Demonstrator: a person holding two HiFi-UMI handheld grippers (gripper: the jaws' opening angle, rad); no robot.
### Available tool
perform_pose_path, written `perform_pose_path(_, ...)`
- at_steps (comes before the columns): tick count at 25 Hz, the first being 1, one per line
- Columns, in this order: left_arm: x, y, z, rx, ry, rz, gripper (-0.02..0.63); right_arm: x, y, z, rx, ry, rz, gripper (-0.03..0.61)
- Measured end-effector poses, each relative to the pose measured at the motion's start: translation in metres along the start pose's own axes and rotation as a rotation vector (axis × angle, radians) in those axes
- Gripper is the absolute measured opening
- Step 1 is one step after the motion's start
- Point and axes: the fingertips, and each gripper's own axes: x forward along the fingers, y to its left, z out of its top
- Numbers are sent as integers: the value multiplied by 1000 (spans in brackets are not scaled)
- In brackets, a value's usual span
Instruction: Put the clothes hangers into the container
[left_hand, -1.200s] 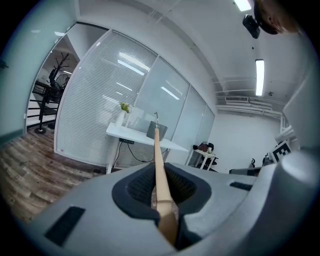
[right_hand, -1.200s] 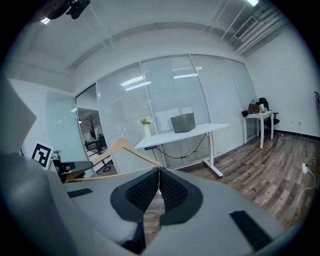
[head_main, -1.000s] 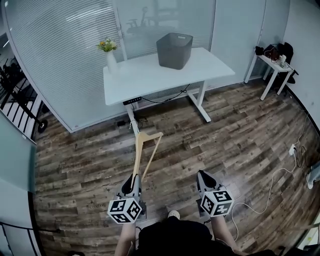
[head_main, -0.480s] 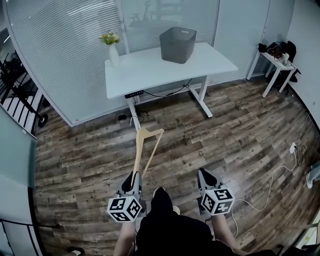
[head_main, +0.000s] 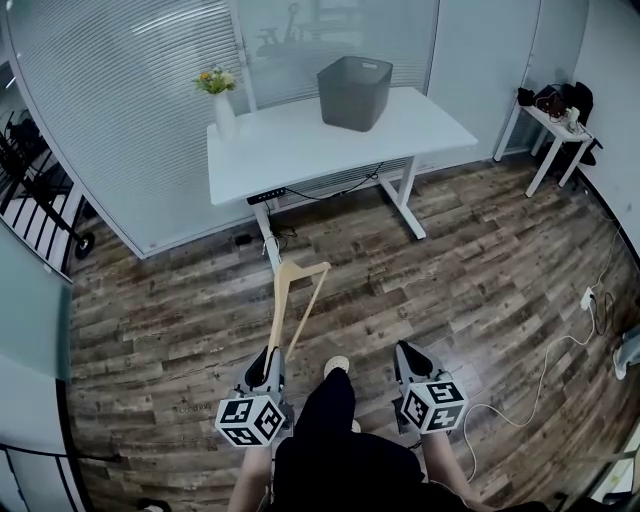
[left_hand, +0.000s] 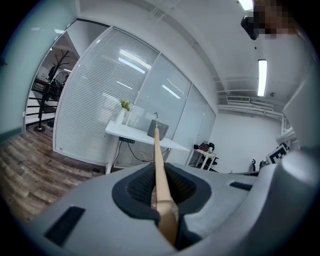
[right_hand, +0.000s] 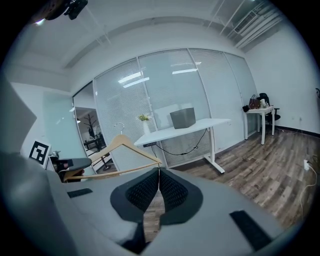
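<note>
The hanger (head_main: 277, 310), at frame centre, is gripped by my left claw (head_main: 269, 360). My right claw (head_main: 408, 358) is closed and empty. The container (head_main: 354, 92) waits well apart on the surface (head_main: 290, 150), upper centre, so I judge that carrying and dropping in remain.

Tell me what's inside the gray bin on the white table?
Nothing pokes out above the gray bin's rim on the white table. Its walls hide the bottom, so I cannot tell whether it holds anything.
</note>
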Motion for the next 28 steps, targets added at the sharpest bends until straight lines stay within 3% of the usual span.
perform_pose_path(14,111,2,50,5,-27,-11,57,88,-48,83,-25,-46,-1,28)
perform_pose_path(28,197,13,102,23,-49,-47,57,167,-75,136,-27,-54,-6,29)
